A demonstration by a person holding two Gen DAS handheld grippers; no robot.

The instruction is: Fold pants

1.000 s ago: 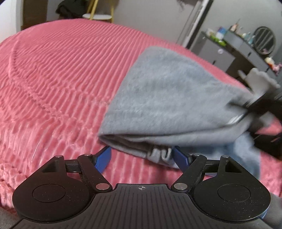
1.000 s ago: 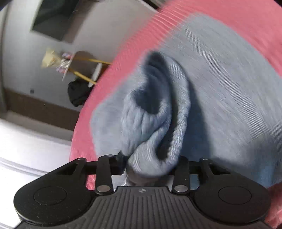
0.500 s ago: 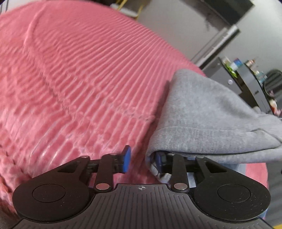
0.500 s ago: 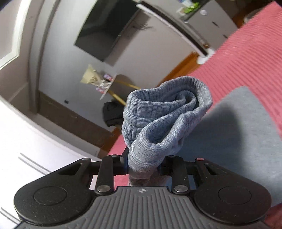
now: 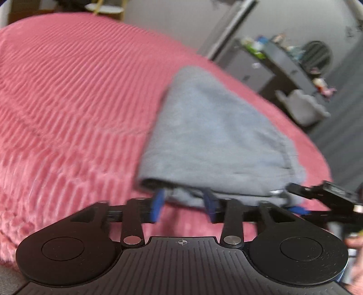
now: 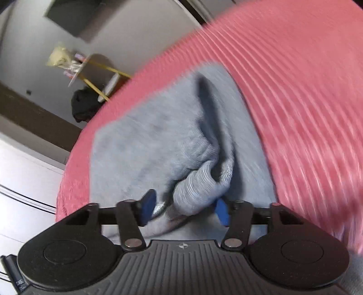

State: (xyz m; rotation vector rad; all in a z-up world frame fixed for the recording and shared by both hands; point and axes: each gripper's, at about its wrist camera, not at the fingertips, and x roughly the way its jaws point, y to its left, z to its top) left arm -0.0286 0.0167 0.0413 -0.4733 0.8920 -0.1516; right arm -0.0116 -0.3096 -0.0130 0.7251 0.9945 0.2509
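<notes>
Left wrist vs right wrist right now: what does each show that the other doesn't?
Left wrist only: the dresser with small items, a round mirror, and the right gripper at the pants' near right corner.

Right wrist only: the ribbed cuff bunched between the right gripper's open fingers, a dark panel on the wall, and a black bag by yellow legs.

Both: grey pants folded on the pink ribbed blanket. The left gripper is open at the fold's edge.

1. The pants are smeared by motion blur in both views.
2. The small items on the dresser cannot be identified.
3. The right tool fingertips are partly covered by cloth.
</notes>
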